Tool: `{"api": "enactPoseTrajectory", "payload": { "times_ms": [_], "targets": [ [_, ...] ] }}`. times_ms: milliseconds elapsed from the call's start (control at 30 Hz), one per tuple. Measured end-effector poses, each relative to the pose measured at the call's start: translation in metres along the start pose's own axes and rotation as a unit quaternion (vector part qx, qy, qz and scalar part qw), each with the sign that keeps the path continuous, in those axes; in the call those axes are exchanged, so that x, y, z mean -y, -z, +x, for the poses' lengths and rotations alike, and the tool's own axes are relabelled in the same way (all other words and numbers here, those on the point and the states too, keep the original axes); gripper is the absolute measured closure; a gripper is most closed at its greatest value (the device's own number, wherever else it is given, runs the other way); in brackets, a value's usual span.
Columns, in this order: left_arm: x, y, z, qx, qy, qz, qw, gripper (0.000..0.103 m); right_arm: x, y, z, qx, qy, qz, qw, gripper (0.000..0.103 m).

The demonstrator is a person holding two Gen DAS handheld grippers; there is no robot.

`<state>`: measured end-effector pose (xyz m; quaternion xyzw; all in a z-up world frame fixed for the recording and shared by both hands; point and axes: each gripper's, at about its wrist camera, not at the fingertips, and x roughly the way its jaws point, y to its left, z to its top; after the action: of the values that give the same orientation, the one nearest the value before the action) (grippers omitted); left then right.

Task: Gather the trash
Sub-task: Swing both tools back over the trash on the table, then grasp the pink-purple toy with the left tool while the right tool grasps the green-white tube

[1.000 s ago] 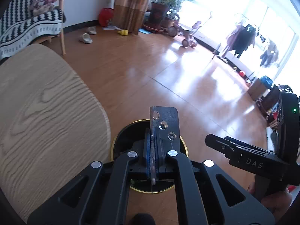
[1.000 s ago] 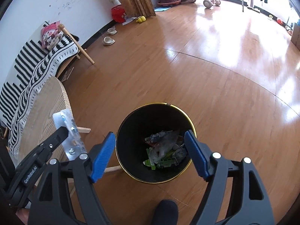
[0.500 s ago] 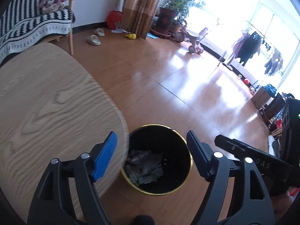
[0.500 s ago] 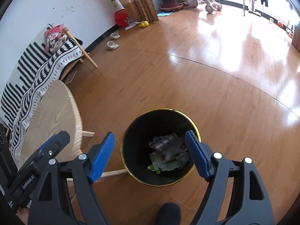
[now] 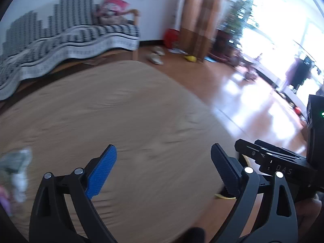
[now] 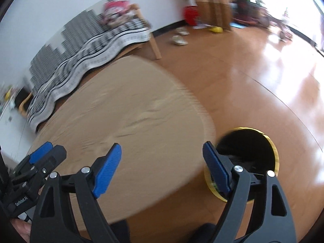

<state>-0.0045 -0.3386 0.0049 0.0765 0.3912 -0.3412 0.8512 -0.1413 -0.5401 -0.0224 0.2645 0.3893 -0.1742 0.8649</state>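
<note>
My left gripper (image 5: pixel 164 168) hangs over the round wooden table (image 5: pixel 141 111). Its blue-padded jaws are opening and nothing lies between them. A crumpled pale piece of trash (image 5: pixel 18 172) lies on the table at the far left edge, blurred. My right gripper (image 6: pixel 162 168) is above the table's right edge (image 6: pixel 131 111), jaws opening and empty too. Just right of it on the floor stands the black bin with a gold rim (image 6: pixel 275 158), its contents mostly hidden behind the right finger. Each gripper shows in the other's view: right gripper (image 5: pixel 251 147), left gripper (image 6: pixel 46 154).
Behind the table is a sofa under a black-and-white striped throw (image 5: pixel 70 36). Slippers (image 5: pixel 156 57), a red object (image 5: pixel 171 37), a curtain (image 5: pixel 200 16) and potted plants (image 5: pixel 232 20) line the far wall. Glossy wooden floor (image 6: pixel 243 70) stretches to the right.
The left gripper went from shut on a flat grey piece over the bin to wide open and empty. Both views swung left from the bin onto the table top.
</note>
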Motion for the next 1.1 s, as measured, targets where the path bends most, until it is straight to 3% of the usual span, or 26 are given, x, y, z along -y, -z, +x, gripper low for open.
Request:
{"api": "enactPoseTrajectory", "payload": {
  "times_ms": [233, 433, 567, 767, 1000, 1100],
  "targets": [
    [-0.123, 0.014, -0.06, 0.012, -0.092, -0.045, 0.9946, 0.011, -0.131, 0.003, 0.029, -0.024, -0.064, -0.084, 0.994, 0.023],
    [-0.231, 0.047, -0.103, 0.007, -0.167, -0.098, 0.9812, 0.011, -0.236, 0.024, 0.061, -0.054, -0.095, -0.161, 0.981, 0.023],
    [-0.288, 0.072, -0.123, -0.006, -0.194, -0.136, 0.9716, 0.011, -0.289, 0.045, 0.076, -0.074, -0.12, -0.19, 0.972, 0.023],
    [-0.326, 0.093, -0.123, -0.034, -0.193, -0.148, 0.9693, 0.011, -0.348, 0.073, 0.099, -0.099, -0.145, -0.231, 0.957, 0.023],
    [-0.329, 0.107, -0.102, -0.069, -0.184, -0.127, 0.9723, 0.011, -0.378, 0.076, 0.141, -0.133, -0.158, -0.228, 0.952, 0.023],
    [-0.33, 0.109, -0.092, -0.079, -0.182, -0.12, 0.9726, 0.012, -0.399, 0.076, 0.152, -0.13, -0.156, -0.267, 0.942, 0.023]
  ]
}}
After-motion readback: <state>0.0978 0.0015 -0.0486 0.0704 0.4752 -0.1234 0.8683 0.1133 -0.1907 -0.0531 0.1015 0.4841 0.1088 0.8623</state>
